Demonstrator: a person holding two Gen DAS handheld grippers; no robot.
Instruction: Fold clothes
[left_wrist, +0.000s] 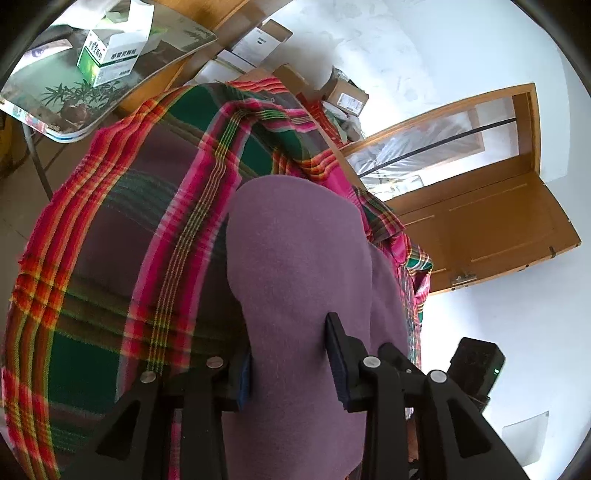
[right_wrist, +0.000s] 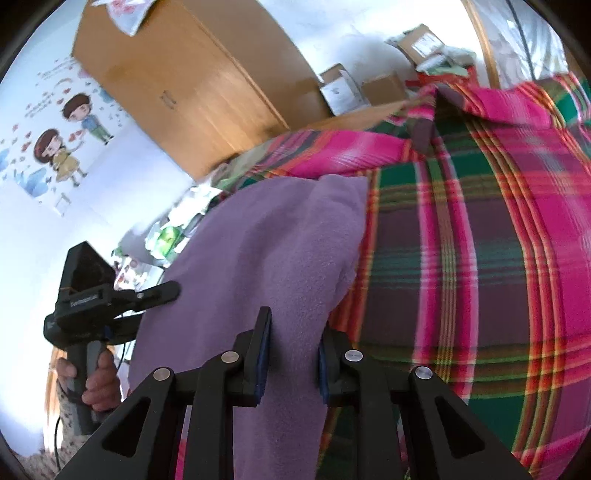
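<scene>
Plaid bedcover (left_wrist: 110, 229) spread beneath, edges cut off by the frame. Purple garment (left_wrist: 295, 258) lying on it, lower part hidden behind both tools. Left tool (left_wrist: 291, 369) and right tool (right_wrist: 290, 354) each clamped on purple fabric. Green-white box (left_wrist: 114, 48) print unreadable.

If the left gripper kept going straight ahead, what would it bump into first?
The purple cloth. It already sits between the left gripper fingers and bulges ahead, with the plaid blanket behind it.
</scene>
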